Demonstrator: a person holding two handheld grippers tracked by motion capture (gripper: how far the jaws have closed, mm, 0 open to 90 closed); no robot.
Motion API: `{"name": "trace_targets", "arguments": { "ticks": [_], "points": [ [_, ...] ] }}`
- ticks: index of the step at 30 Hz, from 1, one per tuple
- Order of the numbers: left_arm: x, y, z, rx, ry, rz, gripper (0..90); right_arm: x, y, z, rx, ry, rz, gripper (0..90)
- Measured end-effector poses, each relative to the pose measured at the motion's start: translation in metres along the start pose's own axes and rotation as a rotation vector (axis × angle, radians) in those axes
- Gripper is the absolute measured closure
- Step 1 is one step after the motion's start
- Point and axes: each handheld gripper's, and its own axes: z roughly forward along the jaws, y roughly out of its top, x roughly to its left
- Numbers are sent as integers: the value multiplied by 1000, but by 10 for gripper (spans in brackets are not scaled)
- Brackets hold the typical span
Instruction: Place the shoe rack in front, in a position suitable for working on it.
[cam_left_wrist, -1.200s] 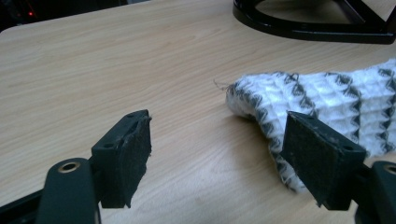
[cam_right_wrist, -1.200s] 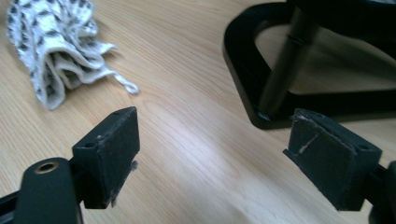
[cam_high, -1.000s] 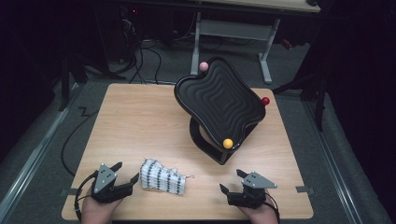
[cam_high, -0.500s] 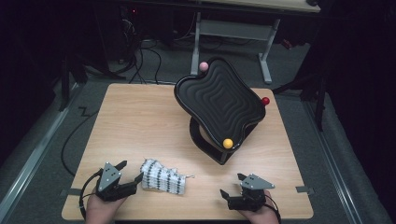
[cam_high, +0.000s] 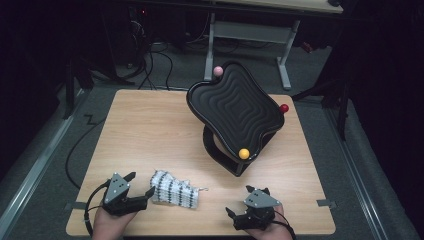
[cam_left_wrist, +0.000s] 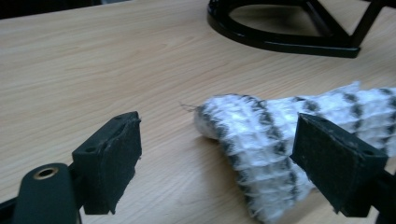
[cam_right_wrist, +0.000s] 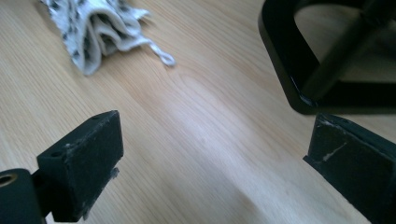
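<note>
The left gripper sits at the table's near left edge, jaws spread wide and gripping nothing, one jaw tip just beside the cloth. The folded black-and-white cloth lies flat on the near part of the table, between the two grippers. Behind it stands a tilted black tray on a stand, with a yellow ball at its low rim. The right gripper rests near the front edge, jaws wide apart and empty.

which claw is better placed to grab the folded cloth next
Left. The left claw sits open right beside the folded cloth, which lies between its jaws in the left gripper view. The right claw is open too, but bare table separates it from the cloth.
</note>
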Motion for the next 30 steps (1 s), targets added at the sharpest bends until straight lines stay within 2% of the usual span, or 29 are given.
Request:
{"name": "trace_targets", "arguments": {
  "ticks": [3,5,8,15,21,23,25,26,28,30],
  "points": [
    [-3,2,0,-13,-6,21,162,7,12,2,-10,-8,-24,29],
    [-2,3,0,-17,-20,20,164,11,19,3,-22,-4,-31,30],
    [1,2,1,-4,-29,20,168,14,29,9,-27,35,-20,37],
    [5,-1,2,6,1,5,161,24,56,29,-35,123,-18,49],
    [5,-2,3,17,5,19,149,34,79,52,-21,190,-13,73],
    [5,-2,3,13,16,25,115,37,84,62,-4,202,-12,102],
    [4,-1,3,24,37,34,40,41,88,73,14,198,0,153],
    [4,-1,4,28,47,37,15,42,90,78,19,202,3,151],
    [5,-2,4,26,49,31,1,45,92,86,20,229,-3,152],
    [5,-2,4,22,48,26,1,49,93,93,34,235,-14,154]
  ]
}}
